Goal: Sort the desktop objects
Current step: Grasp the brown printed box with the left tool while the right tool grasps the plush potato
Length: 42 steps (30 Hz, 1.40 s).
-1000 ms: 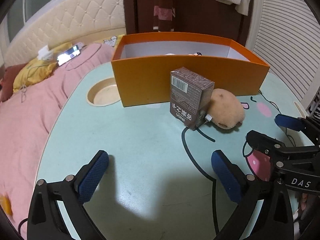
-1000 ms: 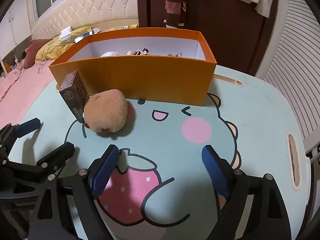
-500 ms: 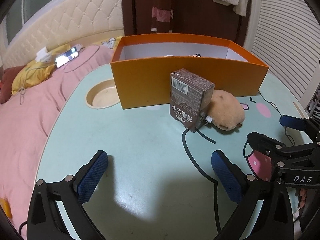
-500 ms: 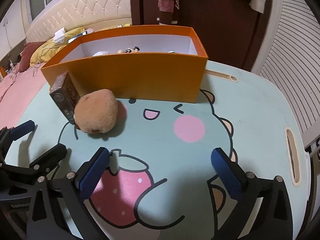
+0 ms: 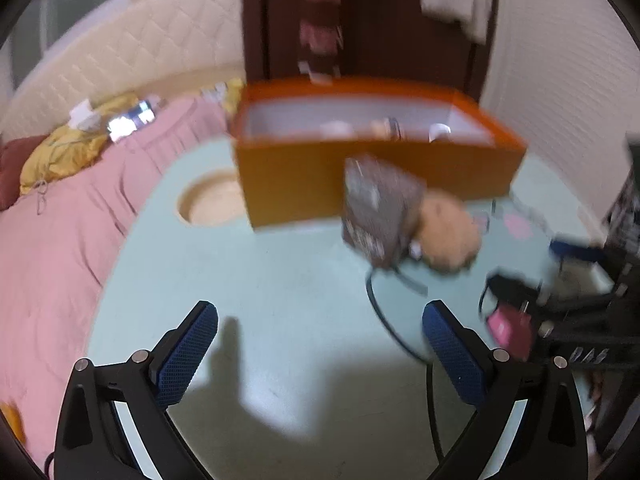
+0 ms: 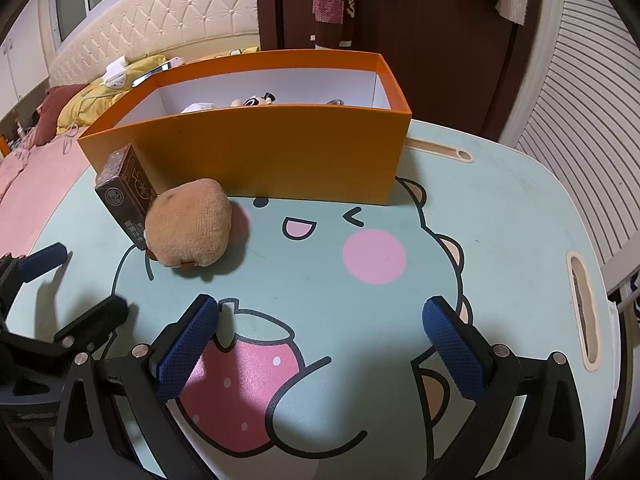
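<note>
While poised low over the mint-green table (image 6: 500, 220), holds nothing in the right gripper (image 6: 320, 312); has just been spreading its jaws, now wide apart with only the printed strawberry (image 6: 248, 384) of the tabletop between the blue pads (image 6: 188, 344). Carries the left gripper (image 5: 320, 312) likewise open and empty, over bare tabletop, angled down toward the two loose things. Leaves, for now, a dark brown carton (image 6: 126, 196) standing upright just in front of the orange box (image 6: 260, 160), near its left end, and a tan plush (image 6: 190, 228) lying against the carton's right side, touching it. Has both outside the box, unsorted, while a few small items show over the rim inside; hard to tell what, beyond a black-and-white figure. Probably opened this wide in order to fit round the bulky plush or the carton's broad face. Points both tools down and forward, presumably for an approach from the near side, clear of the box wall. Judged mid-task: a reaching step, nothing grasped yet. Worth minding the contact between carton and plush, since pulling one away may topple the tall carton. Blurred in the left view, so no finer detail there.
</note>
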### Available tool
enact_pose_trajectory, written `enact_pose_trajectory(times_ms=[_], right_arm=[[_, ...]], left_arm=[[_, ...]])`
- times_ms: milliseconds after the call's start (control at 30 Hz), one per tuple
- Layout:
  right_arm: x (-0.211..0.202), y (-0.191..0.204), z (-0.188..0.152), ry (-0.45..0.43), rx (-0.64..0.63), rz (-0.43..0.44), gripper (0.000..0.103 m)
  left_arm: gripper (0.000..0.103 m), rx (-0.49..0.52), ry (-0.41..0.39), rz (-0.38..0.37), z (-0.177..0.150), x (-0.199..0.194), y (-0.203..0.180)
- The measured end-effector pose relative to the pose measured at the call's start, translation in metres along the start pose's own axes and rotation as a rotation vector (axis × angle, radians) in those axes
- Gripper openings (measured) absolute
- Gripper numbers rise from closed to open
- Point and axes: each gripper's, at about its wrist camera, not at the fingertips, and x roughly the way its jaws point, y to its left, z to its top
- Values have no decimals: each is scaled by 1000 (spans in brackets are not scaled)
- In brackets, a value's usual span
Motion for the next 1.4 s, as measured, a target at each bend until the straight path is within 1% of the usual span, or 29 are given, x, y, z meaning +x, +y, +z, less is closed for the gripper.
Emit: enact_pose_trajectory(times_ms=[67, 100, 167, 200, 233, 267, 367, 400, 433, 467, 500, 600, 767, 900, 967, 1033, 1067, 1167, 1200, 1233, 1300, 1400], right_arm=[[0, 0, 0, -2, -1, 3, 102], [0, 0, 0, -3, -2, 5, 102], [0, 1, 0, -4, -9, 11, 102], [0, 3, -1, -4, -15, 17, 102], [-1, 4, -1, -5, -22, 26, 102], [-1, 6, -1, -8, -30, 37, 102], [-4, 10, -2, -21, -52, 60, 102], [-6, 11, -1, -29, -54, 58, 102], [-7, 11, -1, -38, -55, 59, 102], [-9, 11, -1, -47, -54, 60, 102], [-10, 10, 0, -54, -52, 62, 102], [-11, 9, 0, -65, -48, 69, 102], [-12, 8, 1, -79, -38, 87, 102], [-12, 8, 1, -75, -33, 93, 102], [-11, 9, 2, -73, -32, 95, 102], [-10, 9, 2, -70, -32, 96, 102], [-10, 9, 2, -68, -32, 97, 102], [-10, 10, 2, -67, -33, 99, 102], [-10, 10, 2, -67, -34, 99, 102], [-10, 10, 2, -66, -35, 99, 102], [-9, 11, 2, -65, -36, 99, 102], [-9, 9, 2, -66, -30, 97, 102]], left_arm=[[102, -51, -49, -34, 5, -11, 10], [100, -53, -76, -37, 6, -16, 12], [87, -55, -129, -43, 8, -25, 17], [72, -37, -141, -31, 9, -27, 17], [63, -21, -143, -17, 9, -27, 17], [63, -9, -131, -19, 9, -26, 17], [63, -22, -100, -77, 7, -23, 19], [58, -29, -92, -102, 7, -22, 19], [43, -27, -95, -113, 9, -22, 19], [37, -25, -97, -123, 10, -22, 18], [35, -14, -99, -126, 11, -21, 15], [35, 12, -97, -140, 17, -18, 6], [35, 26, -96, -190, 28, -11, -6], [35, 40, -88, -176, 36, -2, -17], [37, 36, -77, -179, 39, 2, -20], [45, 35, -75, -179, 41, 5, -24], [48, 43, -69, -171, 42, 7, -26], [49, 56, -48, -155, 43, 16, -30], [48, 43, -32, -163, 43, 19, -28], [39, 30, -17, -170, 43, 22, -27], [18, 9, -31, -174, 43, 21, -21], [18, 17, -52, -156, 40, 12, -14]])
